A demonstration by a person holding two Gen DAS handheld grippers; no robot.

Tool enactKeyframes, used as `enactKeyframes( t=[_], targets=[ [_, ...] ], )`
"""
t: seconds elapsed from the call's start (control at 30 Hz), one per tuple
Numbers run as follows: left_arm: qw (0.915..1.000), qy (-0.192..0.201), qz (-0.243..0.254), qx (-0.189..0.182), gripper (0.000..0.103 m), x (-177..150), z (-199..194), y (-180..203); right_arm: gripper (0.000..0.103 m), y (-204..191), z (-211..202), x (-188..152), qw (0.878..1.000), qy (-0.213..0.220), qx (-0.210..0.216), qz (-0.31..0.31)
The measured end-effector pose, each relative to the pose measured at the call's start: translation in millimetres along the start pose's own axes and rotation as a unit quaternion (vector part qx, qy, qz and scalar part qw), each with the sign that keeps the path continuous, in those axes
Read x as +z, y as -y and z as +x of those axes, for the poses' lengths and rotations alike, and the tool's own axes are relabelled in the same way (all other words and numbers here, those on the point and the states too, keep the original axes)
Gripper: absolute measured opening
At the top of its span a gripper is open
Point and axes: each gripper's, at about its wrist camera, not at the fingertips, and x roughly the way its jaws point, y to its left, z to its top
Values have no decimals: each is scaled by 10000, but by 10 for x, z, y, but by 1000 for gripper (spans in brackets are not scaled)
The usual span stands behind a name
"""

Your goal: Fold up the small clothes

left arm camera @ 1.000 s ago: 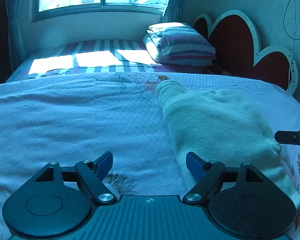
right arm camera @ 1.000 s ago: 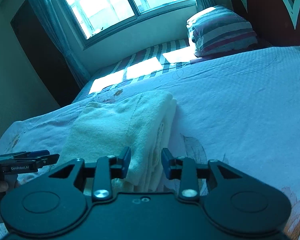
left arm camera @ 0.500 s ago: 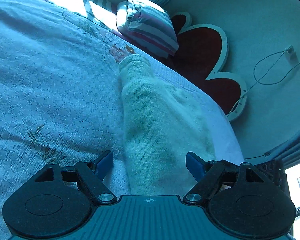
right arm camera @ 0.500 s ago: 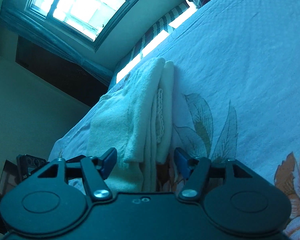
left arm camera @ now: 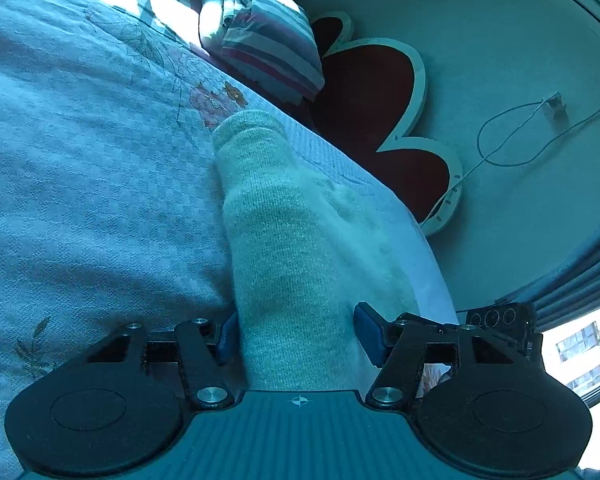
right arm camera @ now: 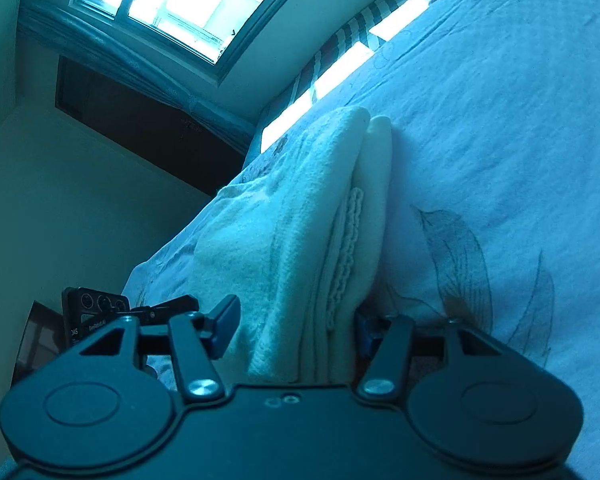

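Both grippers are down at the near end of the cream knitted top (left arm camera: 296, 240), which lies part-folded in a long strip on the blue flowered bedspread (left arm camera: 80, 200). The left gripper (left arm camera: 294, 338) has just been closing, its jaws astride one edge but the right-hand pad clear of the knit, and the right gripper (right arm camera: 296, 328) has just been closing too, its jaws about half open around the stacked layers at the other edge. I'd say this is the pick-up for the next fold: both need to pinch every layer before lifting together towards the far end.
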Motion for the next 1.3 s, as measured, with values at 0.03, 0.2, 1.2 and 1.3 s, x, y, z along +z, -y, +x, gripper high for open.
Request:
enactKeyframes(
  t=[0.03,0.2,1.2,1.3],
  targets=[
    [10000,8,46,-5,60,0,14,7,54,4,4,7,10000,-4,24,-14],
    [9994,103,306,154,60,34,87,87,52,-37,51,18,9998,-29,-10,-201],
    [9463,1500,2604,1188,33,-245,-1860,2228,29,-2354,-1160,-635,9641,1342,-47,-2291],
    [9435,1559,2670,1196,33,-258,-2008,2275,29,-2522,-1219,-692,9607,1410,6,-2391]
  ],
)
